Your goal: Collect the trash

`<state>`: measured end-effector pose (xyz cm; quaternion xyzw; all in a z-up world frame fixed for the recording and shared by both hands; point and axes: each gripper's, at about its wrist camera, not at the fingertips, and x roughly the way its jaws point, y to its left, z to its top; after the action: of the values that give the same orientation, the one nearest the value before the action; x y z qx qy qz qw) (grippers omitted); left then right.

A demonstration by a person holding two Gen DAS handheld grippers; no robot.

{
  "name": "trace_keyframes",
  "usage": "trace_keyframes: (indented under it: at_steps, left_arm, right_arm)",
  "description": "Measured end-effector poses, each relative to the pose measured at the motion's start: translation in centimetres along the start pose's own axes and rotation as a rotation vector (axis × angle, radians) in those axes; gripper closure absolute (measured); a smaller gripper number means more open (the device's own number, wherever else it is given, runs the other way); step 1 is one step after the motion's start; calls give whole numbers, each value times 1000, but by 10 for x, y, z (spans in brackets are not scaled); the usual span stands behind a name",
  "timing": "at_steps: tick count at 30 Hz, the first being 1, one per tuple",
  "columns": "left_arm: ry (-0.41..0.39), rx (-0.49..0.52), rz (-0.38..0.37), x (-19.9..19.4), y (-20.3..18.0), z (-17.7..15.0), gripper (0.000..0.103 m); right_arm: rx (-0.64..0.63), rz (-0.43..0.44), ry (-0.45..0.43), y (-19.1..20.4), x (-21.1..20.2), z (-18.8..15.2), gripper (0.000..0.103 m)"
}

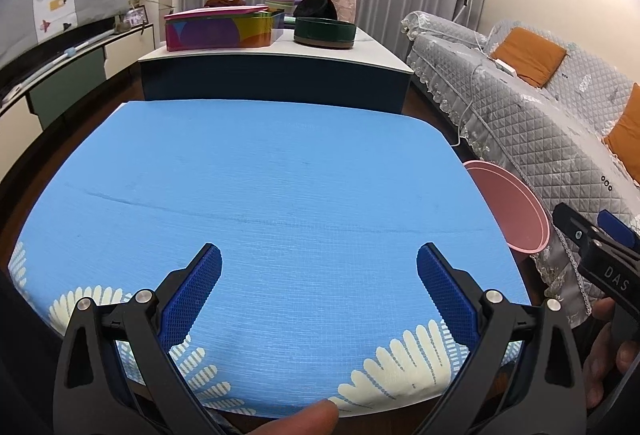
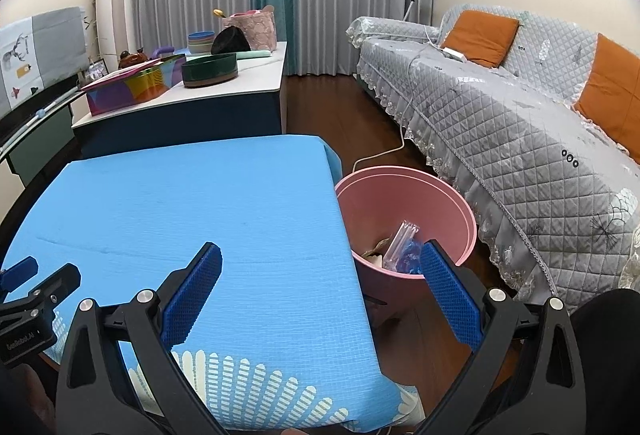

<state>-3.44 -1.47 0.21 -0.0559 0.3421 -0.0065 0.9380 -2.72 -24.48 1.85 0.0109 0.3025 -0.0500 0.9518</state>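
Note:
A pink bin [image 2: 404, 195] stands on the floor at the right edge of the blue-covered table [image 2: 200, 203]. Inside it lie clear plastic wrappers [image 2: 400, 239] and crumpled paper. The bin's rim also shows in the left wrist view [image 1: 516, 207]. My left gripper [image 1: 318, 259] is open and empty above the near part of the table [image 1: 280, 187]. My right gripper [image 2: 320, 259] is open and empty, over the table's right edge, its right finger in front of the bin. No trash shows on the blue cloth.
A grey quilted sofa [image 2: 520, 107] with orange cushions runs along the right. A low table [image 2: 192, 91] behind holds a colourful tin, a dark round box and bowls. A white cable [image 2: 384, 151] lies on the wood floor near the bin.

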Motion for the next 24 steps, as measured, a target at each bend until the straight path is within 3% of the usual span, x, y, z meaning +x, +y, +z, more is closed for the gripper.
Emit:
trace_keyframes:
  at_steps: [24]
  left_arm:
    - [-9, 31, -13, 0, -8, 1, 8]
  right_arm:
    - [1, 0, 2, -2, 1, 0, 5]
